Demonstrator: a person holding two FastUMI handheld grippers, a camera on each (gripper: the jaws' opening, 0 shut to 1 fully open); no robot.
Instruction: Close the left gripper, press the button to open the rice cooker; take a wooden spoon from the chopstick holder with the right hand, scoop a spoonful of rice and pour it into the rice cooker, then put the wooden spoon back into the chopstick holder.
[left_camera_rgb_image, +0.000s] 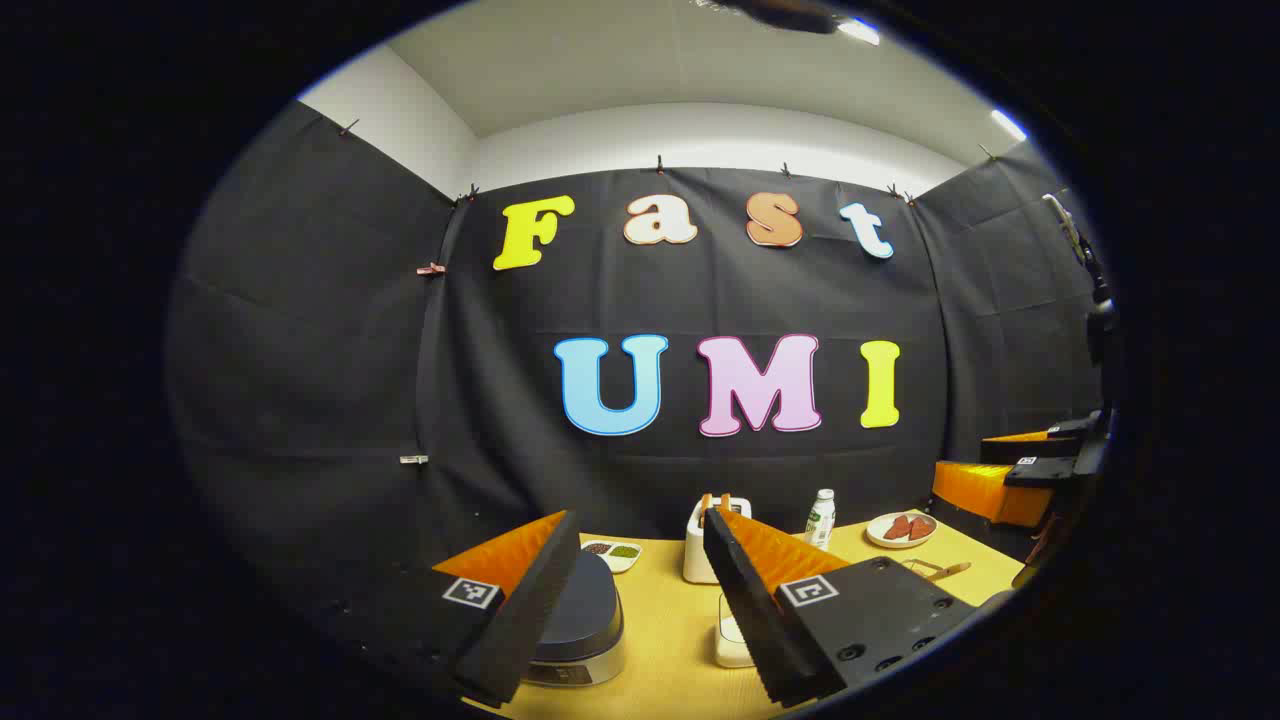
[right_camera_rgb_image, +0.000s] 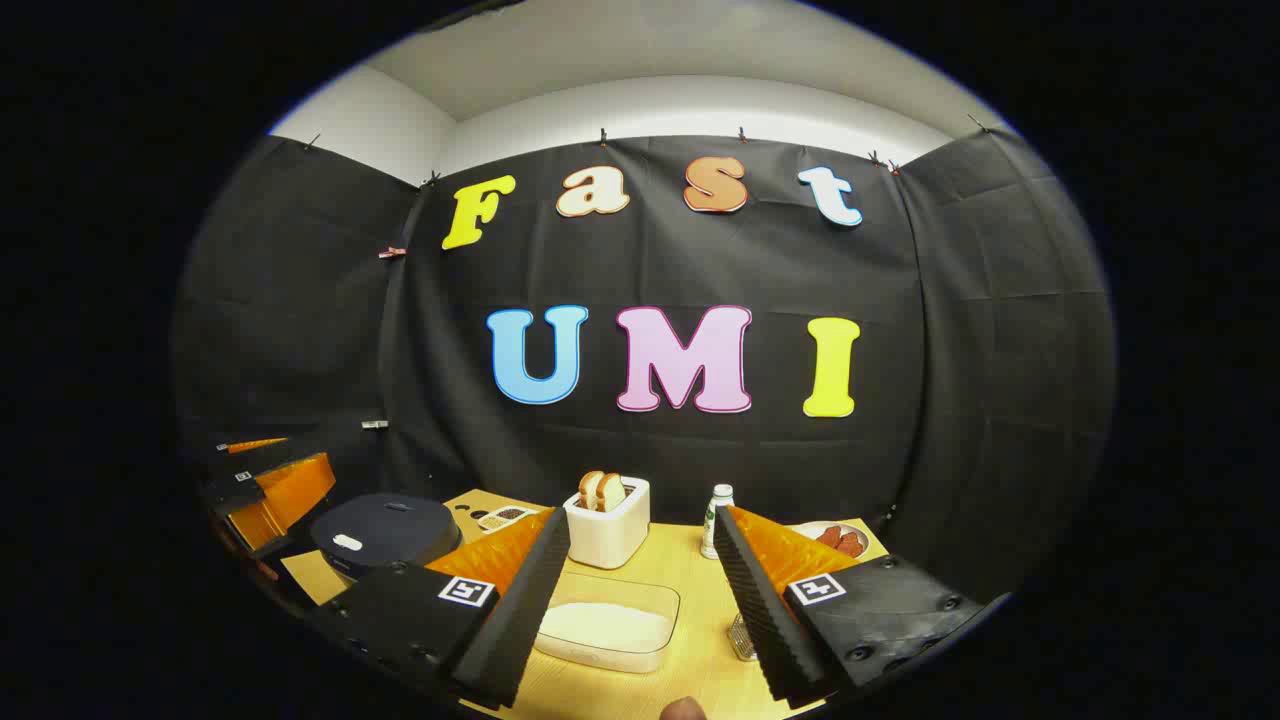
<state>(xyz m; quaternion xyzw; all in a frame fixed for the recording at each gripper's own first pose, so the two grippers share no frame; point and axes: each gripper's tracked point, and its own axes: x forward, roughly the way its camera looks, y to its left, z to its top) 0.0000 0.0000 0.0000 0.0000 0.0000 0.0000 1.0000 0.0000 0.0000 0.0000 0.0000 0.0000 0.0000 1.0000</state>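
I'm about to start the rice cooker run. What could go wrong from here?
The left gripper is open over the closed cooker; pressing the button like that, a finger may slip off or miss it. The rice tub is uncovered, with the toaster and bottle close behind, so a wide right gripper swing may knock them.

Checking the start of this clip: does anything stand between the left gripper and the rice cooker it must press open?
Nothing visible does. The rice cooker, lid shut, sits low between the open fingers of the left gripper, with only air between them.
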